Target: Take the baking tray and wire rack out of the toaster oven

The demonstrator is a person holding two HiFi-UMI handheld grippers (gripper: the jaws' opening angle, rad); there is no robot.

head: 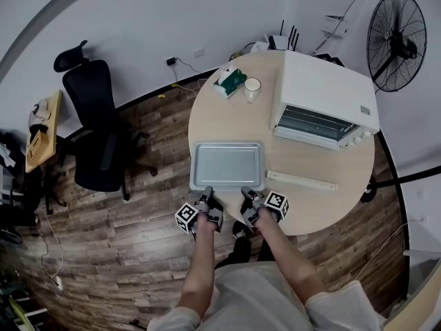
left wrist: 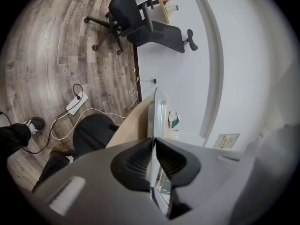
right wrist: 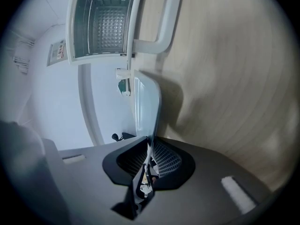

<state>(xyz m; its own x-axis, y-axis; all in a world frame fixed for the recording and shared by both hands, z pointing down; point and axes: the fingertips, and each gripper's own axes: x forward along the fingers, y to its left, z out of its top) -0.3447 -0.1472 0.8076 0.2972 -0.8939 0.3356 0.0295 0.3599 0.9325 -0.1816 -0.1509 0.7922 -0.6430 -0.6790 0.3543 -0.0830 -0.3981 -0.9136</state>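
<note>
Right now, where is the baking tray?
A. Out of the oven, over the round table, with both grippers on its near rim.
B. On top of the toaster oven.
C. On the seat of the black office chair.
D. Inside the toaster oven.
A: the baking tray lies over the table in front of the toaster oven, and the left gripper and the right gripper are each shut on its near rim.

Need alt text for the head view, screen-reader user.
Seen from above, a person's left gripper and right gripper clamp the near rim of an empty baking tray over a round wooden table. Behind it to the right sits a white toaster oven, its door open; an office chair stands at left.
</note>
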